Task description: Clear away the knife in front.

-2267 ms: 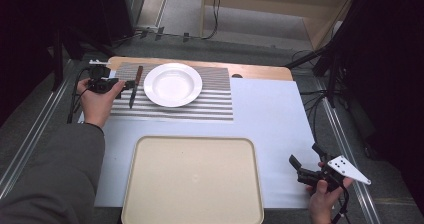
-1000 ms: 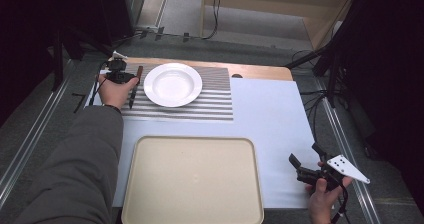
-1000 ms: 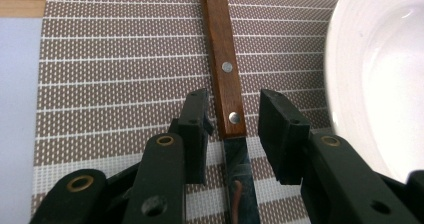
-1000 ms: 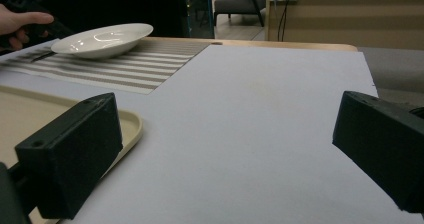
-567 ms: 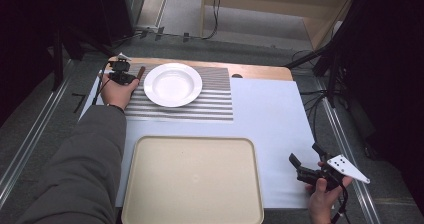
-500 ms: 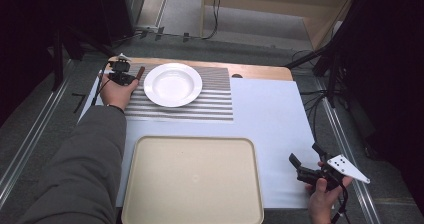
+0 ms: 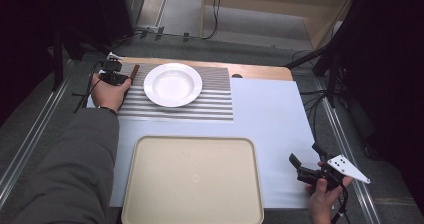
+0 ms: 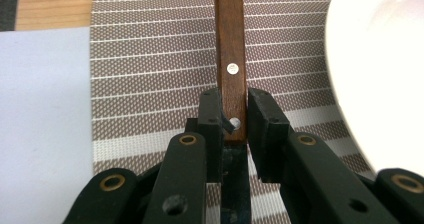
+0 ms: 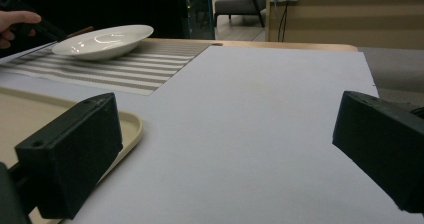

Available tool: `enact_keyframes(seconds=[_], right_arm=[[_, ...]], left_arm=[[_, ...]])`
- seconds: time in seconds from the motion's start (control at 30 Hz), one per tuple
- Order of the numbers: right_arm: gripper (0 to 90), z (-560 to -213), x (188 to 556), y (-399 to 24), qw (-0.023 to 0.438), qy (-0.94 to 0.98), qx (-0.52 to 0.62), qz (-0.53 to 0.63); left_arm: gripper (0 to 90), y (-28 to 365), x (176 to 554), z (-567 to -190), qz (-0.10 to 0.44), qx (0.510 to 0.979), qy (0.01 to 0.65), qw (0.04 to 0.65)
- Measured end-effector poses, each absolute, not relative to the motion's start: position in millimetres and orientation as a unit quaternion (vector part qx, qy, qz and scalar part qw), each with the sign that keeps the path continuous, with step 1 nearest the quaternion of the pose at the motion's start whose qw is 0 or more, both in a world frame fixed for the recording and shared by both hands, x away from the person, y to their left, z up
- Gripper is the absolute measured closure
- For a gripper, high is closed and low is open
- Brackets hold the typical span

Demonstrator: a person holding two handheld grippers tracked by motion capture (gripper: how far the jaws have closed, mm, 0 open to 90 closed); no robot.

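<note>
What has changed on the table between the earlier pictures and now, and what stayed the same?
The left gripper moved from the near end of the knife toward the far side of the table and now closes on the knife's wooden handle, beside the white plate on the striped placemat. The plate, the beige tray and the open right gripper stayed as they were.

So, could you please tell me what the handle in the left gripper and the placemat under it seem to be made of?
The handle looks like dark varnished wood: brown grain, with metal-looking rivets. The placemat appears to be woven vinyl or fabric: a fine mesh texture with pale stripes, matte. Neither is certain from looks alone.
</note>
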State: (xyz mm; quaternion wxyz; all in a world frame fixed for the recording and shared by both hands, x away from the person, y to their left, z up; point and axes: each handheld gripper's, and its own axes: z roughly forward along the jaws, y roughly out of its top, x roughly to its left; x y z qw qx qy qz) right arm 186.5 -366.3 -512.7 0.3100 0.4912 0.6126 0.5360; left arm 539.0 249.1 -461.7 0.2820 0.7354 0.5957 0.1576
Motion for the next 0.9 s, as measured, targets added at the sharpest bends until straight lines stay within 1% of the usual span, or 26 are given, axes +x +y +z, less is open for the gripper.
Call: enact_keyframes(seconds=[0.43,0.47,0.83,0.9], right_arm=[[0.0,-512.6,186.0,-365.0,0.314,0.617,0.488,0.532],[0.0,-512.5,186.0,-364.9,0.314,0.617,0.488,0.531],[0.0,-512.4,185.8,-363.6,0.312,0.621,0.486,0.53],[0.0,-512.4,185.7,-363.5,0.311,0.622,0.484,0.531]], left_arm=[[76.4,249.0,512.2,-438.2,0.16,0.742,0.576,0.304],[76.4,247.8,506.5,-435.3,0.157,0.74,0.575,0.312],[76.4,239.5,479.4,-429.5,0.147,0.749,0.556,0.328],[76.4,238.0,469.9,-427.4,0.143,0.753,0.549,0.333]])
